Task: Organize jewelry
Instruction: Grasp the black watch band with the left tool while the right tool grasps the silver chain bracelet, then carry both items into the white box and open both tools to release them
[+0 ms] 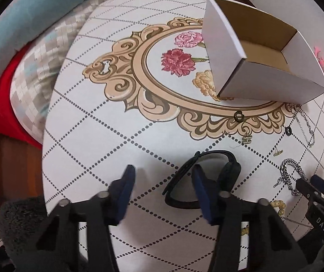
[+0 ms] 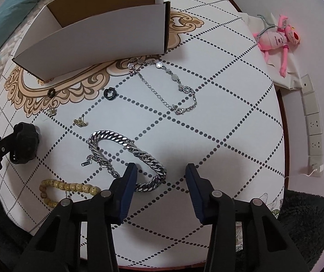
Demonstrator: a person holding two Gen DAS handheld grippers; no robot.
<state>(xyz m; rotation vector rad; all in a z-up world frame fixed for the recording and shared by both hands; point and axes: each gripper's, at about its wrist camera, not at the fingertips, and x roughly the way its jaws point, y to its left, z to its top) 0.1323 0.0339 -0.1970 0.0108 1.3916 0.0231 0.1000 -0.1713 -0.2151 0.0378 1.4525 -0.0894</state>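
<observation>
My left gripper (image 1: pixel 163 179) points down at the table with its jaws apart. A black watch band (image 1: pixel 227 172) lies looped under it; part of the strap runs between the blue pads, and the right pad stands inside the loop without pressing. My right gripper (image 2: pixel 162 172) also stands open over the table, with the end of a thick silver chain bracelet (image 2: pixel 125 144) lying between its fingers, unpinched. A white cardboard box (image 2: pixel 94 34) stands open at the back. In the left wrist view the right gripper (image 1: pixel 316 188) shows beside the silver chain (image 1: pixel 291 172).
Loose on the round patterned table (image 2: pixel 230 113) lie a thin silver chain (image 2: pixel 168 86), two black rings (image 2: pixel 110 93), small gold earrings (image 2: pixel 80 122) and a wooden bead bracelet (image 2: pixel 69 187). Bedding (image 1: pixel 37 22) lies off the left, a pink plush toy (image 2: pixel 277 38) off the right.
</observation>
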